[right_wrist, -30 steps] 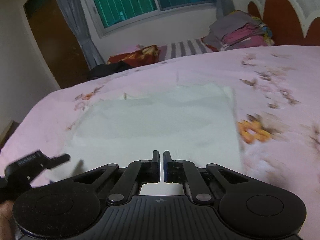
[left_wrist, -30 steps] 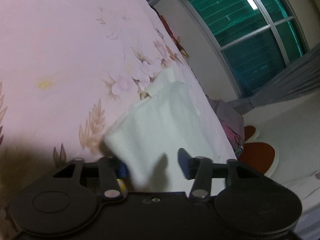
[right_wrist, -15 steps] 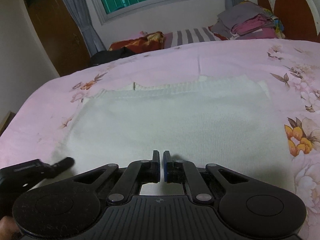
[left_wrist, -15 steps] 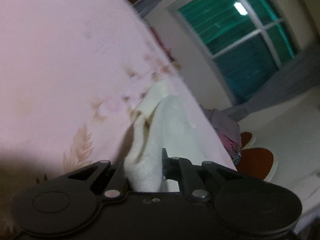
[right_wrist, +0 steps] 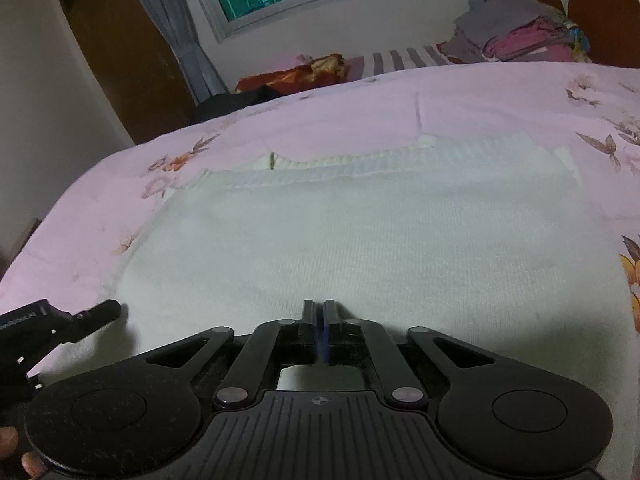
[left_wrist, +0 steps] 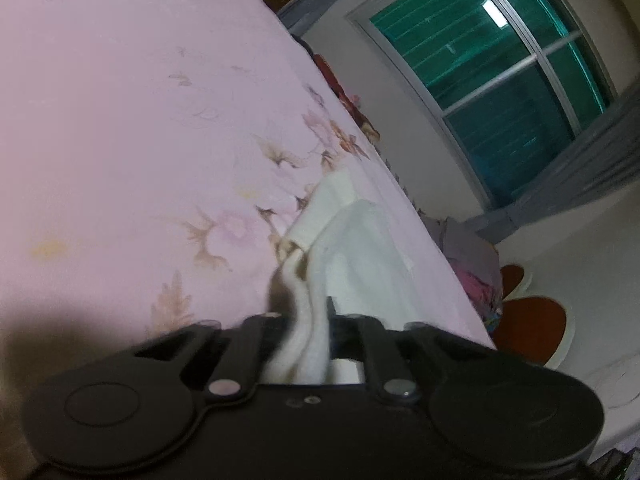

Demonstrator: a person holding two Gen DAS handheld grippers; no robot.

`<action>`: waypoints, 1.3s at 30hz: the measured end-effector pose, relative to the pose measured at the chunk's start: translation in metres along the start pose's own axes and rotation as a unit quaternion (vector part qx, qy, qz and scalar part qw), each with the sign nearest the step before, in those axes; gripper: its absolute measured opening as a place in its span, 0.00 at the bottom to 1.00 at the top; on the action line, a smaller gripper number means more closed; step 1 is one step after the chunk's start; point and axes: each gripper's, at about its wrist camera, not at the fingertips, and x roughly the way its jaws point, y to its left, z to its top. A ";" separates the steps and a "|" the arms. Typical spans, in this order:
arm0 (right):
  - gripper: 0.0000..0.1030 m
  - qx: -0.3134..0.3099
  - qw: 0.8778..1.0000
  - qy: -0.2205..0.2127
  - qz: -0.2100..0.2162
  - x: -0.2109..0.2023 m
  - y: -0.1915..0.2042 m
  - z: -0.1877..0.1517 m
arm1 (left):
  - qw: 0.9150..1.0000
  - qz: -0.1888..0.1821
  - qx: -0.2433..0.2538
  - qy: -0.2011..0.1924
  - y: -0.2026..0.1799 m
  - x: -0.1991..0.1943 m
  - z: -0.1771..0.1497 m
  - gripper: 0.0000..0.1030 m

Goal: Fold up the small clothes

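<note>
**A:** On the left, the left gripper point(left_wrist: 310, 320) has closed on the near corner of the white knit garment point(right_wrist: 360, 240). The cloth stands bunched up between its jaws, with a fold running away over the pink floral bedsheet point(left_wrist: 120, 140).

**B:** And the rest of the garment?

**A:** It lies spread flat on the bed, ribbed edge at the far side, the sheet showing all round it. In the right wrist view the left gripper point(right_wrist: 96, 314) sits at the garment's near left corner.

**B:** Moving right, what about the right gripper point(right_wrist: 320, 320)?

**A:** Its jaws are pressed together with nothing between them. It hovers over the near edge of the garment, near the middle. Whether the tips touch the cloth cannot be told.

**B:** So the fold seems to be only starting. How should it go?

**A:** Probably the right gripper should open and take the near right corner, so both corners rise together. With one corner lifted alone, the knit would likely drag and skew.

**B:** Anything about the left grip?

**A:** It looks like several layers are pinched. The person should lift slowly, keep the edge taut between the two grippers, and carry it to the ribbed edge evenly.
</note>
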 end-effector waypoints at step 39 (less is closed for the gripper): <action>0.53 0.125 0.986 -0.012 0.112 -0.083 -0.151 0.037 | 0.949 -0.010 0.294 0.117 -0.155 0.050 -0.066 0.37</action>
